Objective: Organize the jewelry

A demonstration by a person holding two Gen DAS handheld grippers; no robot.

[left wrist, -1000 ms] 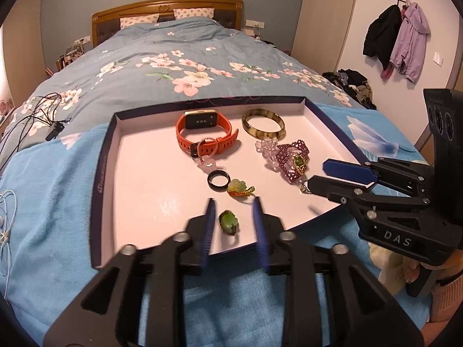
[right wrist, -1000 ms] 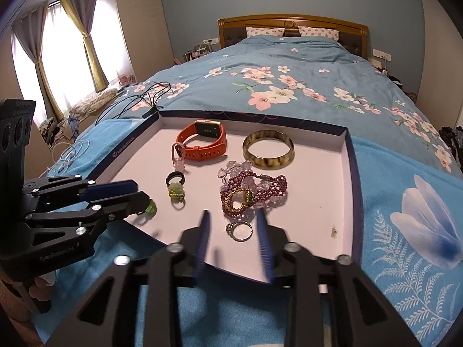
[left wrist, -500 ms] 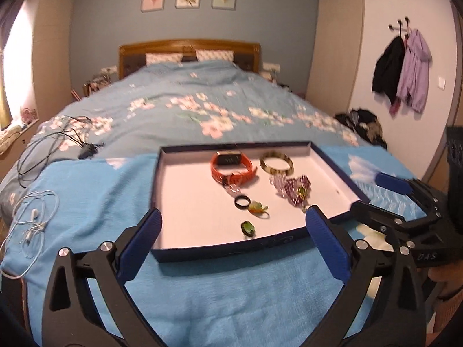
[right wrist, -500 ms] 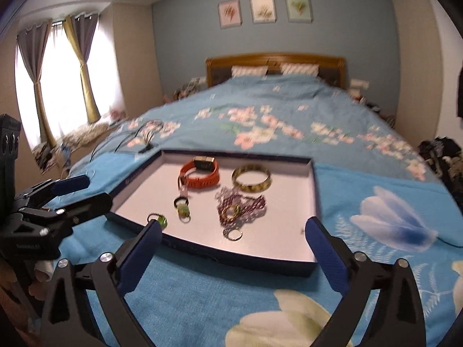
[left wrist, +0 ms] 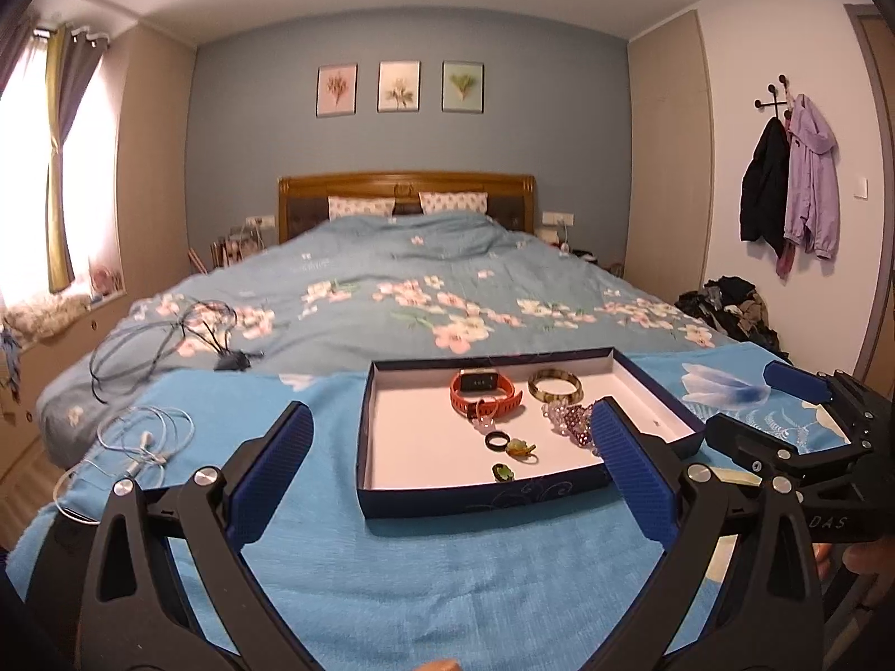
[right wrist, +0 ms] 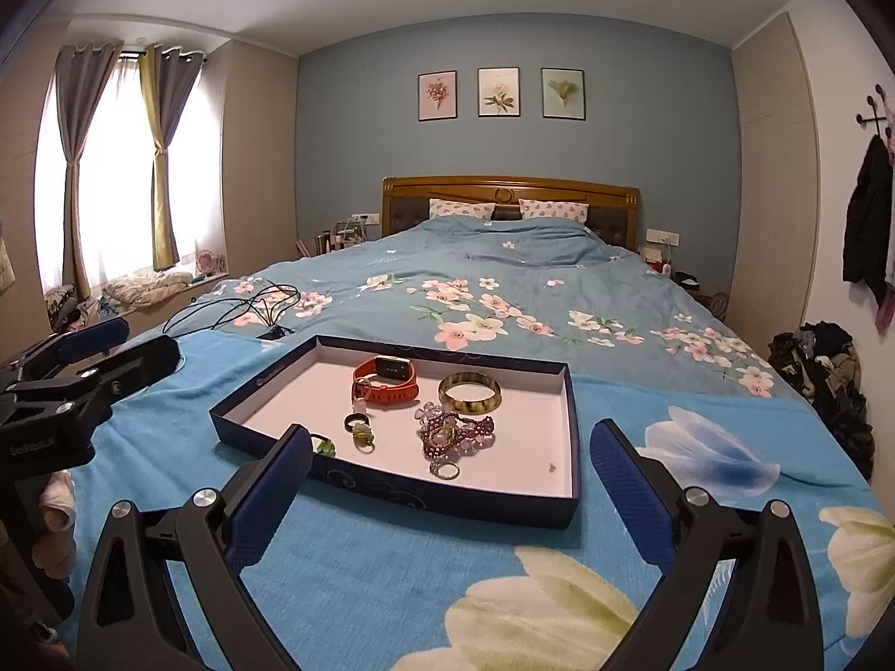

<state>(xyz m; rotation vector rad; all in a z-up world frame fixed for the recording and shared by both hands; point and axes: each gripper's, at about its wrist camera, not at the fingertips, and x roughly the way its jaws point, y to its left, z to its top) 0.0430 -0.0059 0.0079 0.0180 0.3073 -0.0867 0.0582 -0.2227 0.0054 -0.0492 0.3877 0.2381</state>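
A dark blue tray (left wrist: 475, 500) (right wrist: 391, 489) with a white floor lies on the blue blanket. In it are an orange watch (left wrist: 482, 392) (right wrist: 386, 379), a brown bangle (left wrist: 555, 383) (right wrist: 469, 391), purple beads (left wrist: 573, 420) (right wrist: 456, 435), a black ring (left wrist: 497, 440) (right wrist: 357, 421), a green ring (left wrist: 521, 448) (right wrist: 364, 437), a green stone ring (left wrist: 502, 471) (right wrist: 323, 445) and a silver ring (right wrist: 444, 469). My left gripper (left wrist: 447, 472) is wide open and empty, in front of the tray. My right gripper (right wrist: 444, 489) is also wide open and empty.
White earphones (left wrist: 140, 442) and black cables (left wrist: 168, 335) lie on the bed to the left. Coats hang on a wall hook (left wrist: 788, 184) at the right, above a clothes pile (left wrist: 727, 307).
Both grippers have pulled back from the tray and opened wide. The left one has let go of the green stone ring, which now lies near the tray's front edge.
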